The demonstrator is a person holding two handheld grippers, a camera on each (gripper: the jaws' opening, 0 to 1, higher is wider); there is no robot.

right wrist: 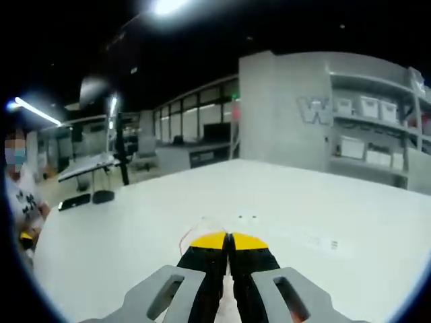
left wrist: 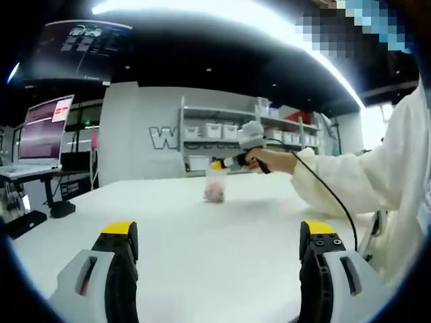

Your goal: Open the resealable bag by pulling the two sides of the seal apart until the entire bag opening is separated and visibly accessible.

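Bag, small, clear plastic, resealable (left wrist: 215,186), stands upright at 12 o'clock on the white table (left wrist: 202,256), seal up. Right gripper (right wrist: 229,243) pinches one side of its top (jaws closed tight). Left gripper (left wrist: 219,241) waits wide open; next it should grab the other side.

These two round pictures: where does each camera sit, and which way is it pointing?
Left gripper view: rides on the left tongs, open, low over the white table, facing the bag hanging from the right tongs; a hand and white sleeve show.
Right gripper view: rides on the right tongs, shut on the bag's edge, looking across the table towards shelves.
Shared: table, bag, right tongs, shelving wall.
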